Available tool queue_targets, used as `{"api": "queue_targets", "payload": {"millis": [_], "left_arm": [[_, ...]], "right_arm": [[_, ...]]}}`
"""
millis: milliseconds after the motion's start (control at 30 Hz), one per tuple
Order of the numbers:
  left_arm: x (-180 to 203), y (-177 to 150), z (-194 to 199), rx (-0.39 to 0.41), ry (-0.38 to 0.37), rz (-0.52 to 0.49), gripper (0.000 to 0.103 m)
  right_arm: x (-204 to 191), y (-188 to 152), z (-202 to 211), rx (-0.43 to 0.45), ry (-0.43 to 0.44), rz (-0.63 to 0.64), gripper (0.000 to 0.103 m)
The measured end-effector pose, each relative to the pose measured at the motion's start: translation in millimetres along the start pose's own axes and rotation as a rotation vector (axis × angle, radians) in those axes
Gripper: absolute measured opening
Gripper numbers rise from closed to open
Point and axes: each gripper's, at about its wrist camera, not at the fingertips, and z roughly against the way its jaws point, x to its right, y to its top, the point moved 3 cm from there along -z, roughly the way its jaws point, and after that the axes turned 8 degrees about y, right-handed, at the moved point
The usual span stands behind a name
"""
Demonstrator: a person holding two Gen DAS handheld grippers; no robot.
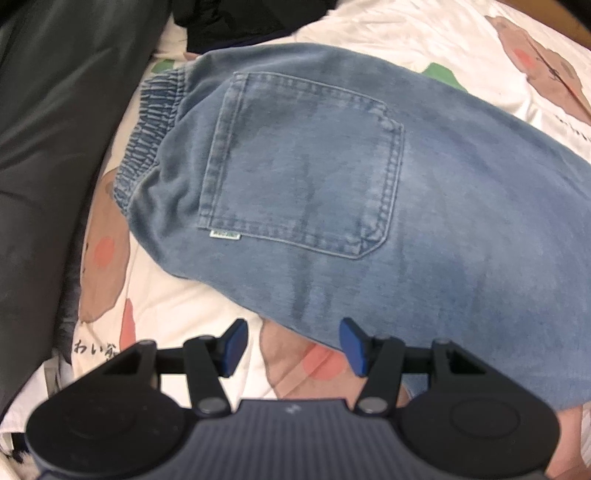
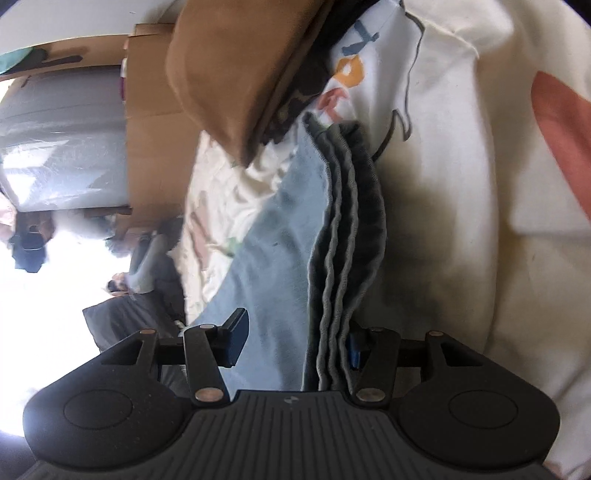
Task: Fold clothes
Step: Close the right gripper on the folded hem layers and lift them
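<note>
Left tongs (image 1: 293, 345) gape empty beside the jeans (image 1: 332, 192) on the bedsheet (image 1: 177, 314); right tongs (image 2: 293, 341) straddle their layered edge, unpinched. Closing badly could miss a layer.

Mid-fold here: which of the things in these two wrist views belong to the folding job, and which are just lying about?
Part of the job:
- denim shorts, back pocket up on the bedsheet
- their layered hem between the open pads of the right gripper
- left gripper, open, empty, at the shorts' near edge

Lying about:
- brown garment
- dark cover
- cardboard box
</note>
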Motion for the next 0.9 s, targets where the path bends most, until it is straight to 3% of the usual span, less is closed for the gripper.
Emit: {"api": "queue_targets", "payload": {"millis": [333,367,400,567,733,900], "left_arm": [[-1.2,2.9,3.1,0.003,0.010,-0.013,0.058],[-1.2,3.4,3.3,0.004,0.008,-0.012,0.058],[-1.1,3.9,3.7,0.005,0.006,-0.012,0.058],[-1.4,7.6,7.7,0.025,-0.006,-0.005,0.058],[-1.7,8.1,12.9,0.046,-0.023,0.009,0.058],[-1.3,4.8,16.4,0.064,-0.053,0.033,0.058]], "right_arm": [[22.1,22.8,-21.7,0.003,-0.109,0.009,0.050],[19.7,23.0,-23.0,-0.015,-0.127,0.028,0.045],[17.3,23.1,-24.2,-0.034,-0.144,0.048,0.032],[4.7,20.4,-23.3,-0.112,-0.220,0.119,0.011],[-33.5,12.9,-23.0,-0.156,-0.259,0.224,0.009],[-69.8,11.9,-15.5,-0.137,-0.322,0.271,0.009]]}}
